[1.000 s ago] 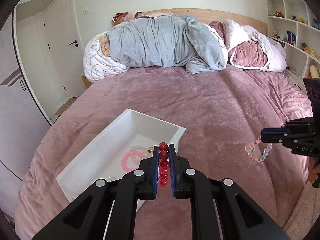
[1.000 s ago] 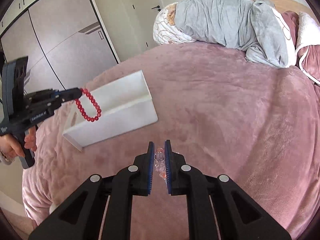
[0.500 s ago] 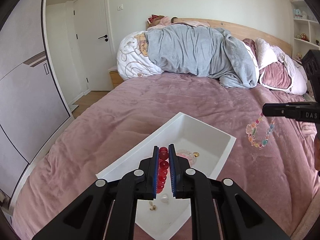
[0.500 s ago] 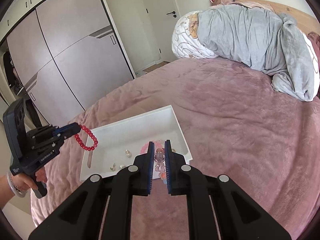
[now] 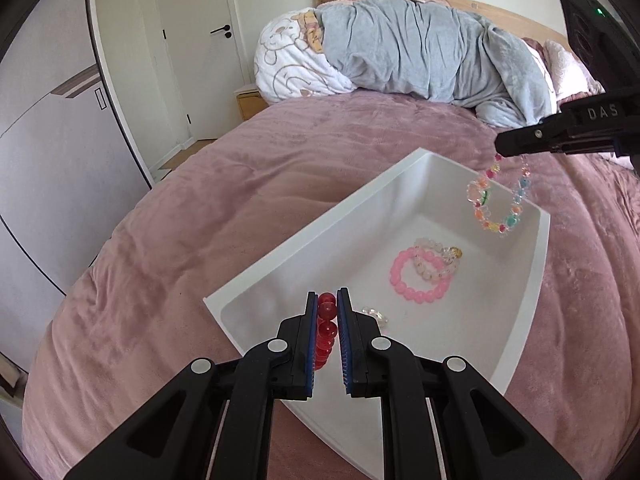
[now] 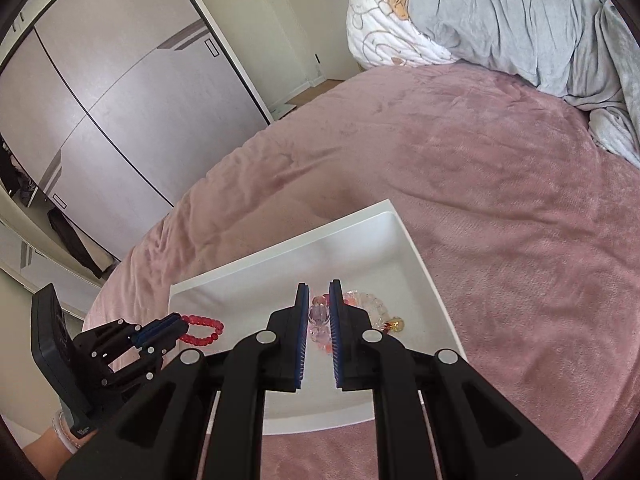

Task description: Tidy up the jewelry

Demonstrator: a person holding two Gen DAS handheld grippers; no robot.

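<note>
Both bracelets above white tray (image 5: 276, 256)

My left hand-held gripper (image 5: 328, 312) is black with blue pads, and the bracelet (image 5: 325, 330) between them is glossy red beads. My right hand-held gripper (image 6: 319, 312) has the same black and blue; its bracelet (image 5: 498, 206) is clear beads mixed with orange, yellow, green and turquoise. The tray (image 5: 280, 264) is plain white, with a pale pink bracelet (image 5: 416, 278) and a milky-clear one (image 5: 438, 260) with a gold charm. The bedspread (image 5: 240, 184) is dusty pink plush, the blanket (image 5: 420, 48) grey, the pillow (image 5: 292, 68) white with cartoon bear prints.
</note>
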